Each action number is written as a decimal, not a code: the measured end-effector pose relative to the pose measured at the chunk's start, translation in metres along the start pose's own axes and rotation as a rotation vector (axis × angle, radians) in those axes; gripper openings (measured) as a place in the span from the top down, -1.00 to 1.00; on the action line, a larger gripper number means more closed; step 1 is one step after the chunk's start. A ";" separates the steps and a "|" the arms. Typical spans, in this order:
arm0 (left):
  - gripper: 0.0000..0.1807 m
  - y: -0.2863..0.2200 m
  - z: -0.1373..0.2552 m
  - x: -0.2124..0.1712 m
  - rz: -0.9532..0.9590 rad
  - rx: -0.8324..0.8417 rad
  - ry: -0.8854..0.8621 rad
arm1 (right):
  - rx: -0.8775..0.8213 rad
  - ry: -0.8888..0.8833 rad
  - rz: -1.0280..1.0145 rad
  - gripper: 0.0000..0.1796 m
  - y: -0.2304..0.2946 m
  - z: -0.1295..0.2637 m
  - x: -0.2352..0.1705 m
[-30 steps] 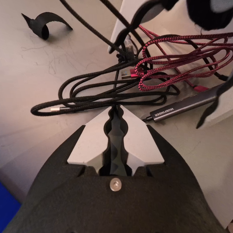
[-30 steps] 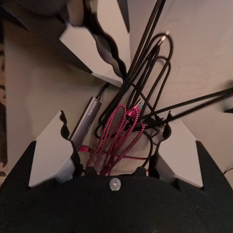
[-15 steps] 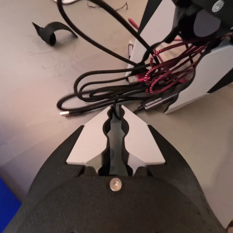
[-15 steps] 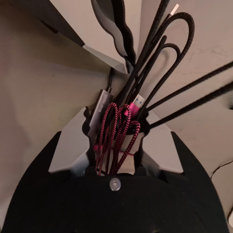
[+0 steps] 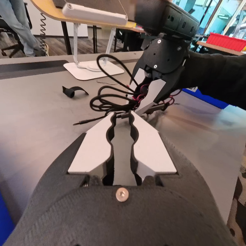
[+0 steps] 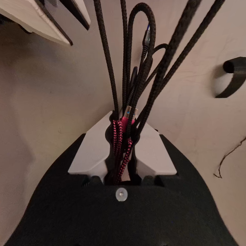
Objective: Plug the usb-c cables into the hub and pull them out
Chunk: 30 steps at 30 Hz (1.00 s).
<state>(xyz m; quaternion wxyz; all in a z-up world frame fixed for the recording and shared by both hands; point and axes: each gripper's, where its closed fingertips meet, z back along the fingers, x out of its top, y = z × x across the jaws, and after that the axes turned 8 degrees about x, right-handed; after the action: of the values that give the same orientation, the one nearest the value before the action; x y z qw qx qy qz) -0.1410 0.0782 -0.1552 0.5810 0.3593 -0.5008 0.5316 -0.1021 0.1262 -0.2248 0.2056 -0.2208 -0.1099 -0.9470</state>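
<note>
My right gripper (image 6: 123, 115) is shut on a bundle of red-and-black braided cable (image 6: 117, 139) and black braided cable (image 6: 110, 66), with a red USB plug (image 6: 126, 119) at its tips. In the left wrist view the right gripper (image 5: 131, 106) holds the bundle just above the table, and black loops (image 5: 106, 101) hang out to the left. The dark hub (image 5: 157, 106) shows below its fingers. My left gripper (image 5: 122, 112) is slightly open, and a dark end piece sits between its tips. I cannot tell if it touches the pads. The left gripper's fingers (image 6: 40, 22) show at the top left of the right wrist view.
A black strap (image 5: 74, 91) lies curled on the grey table (image 5: 40, 119); it also shows in the right wrist view (image 6: 234, 78). A white stand base (image 5: 93, 70) sits at the back. A loose black plug (image 5: 85, 121) lies left of my left tips. A person's legs stand beyond the table. My right fingertips sit around 10 centimeters from my left ones.
My right gripper has closed on the cable bundle and raised it off the table. My left gripper's jaws have opened from shut to a narrow gap, and its view has tilted up.
</note>
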 end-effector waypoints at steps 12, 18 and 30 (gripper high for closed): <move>0.76 0.000 -0.005 -0.005 0.008 -0.013 0.024 | -0.048 -0.304 -0.126 0.82 -0.027 0.081 0.029; 0.75 0.001 -0.007 -0.009 0.010 -0.010 0.046 | -0.182 -0.432 -0.108 0.81 -0.036 0.192 0.039; 0.75 -0.004 -0.013 -0.015 -0.027 -0.008 0.088 | -0.533 0.030 -0.218 0.81 -0.040 0.353 -0.165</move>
<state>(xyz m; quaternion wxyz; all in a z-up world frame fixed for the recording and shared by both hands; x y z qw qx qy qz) -0.1339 0.0858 -0.1722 0.6109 0.3398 -0.4722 0.5369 0.1474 0.3236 0.0039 0.0392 -0.2400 0.1228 -0.9622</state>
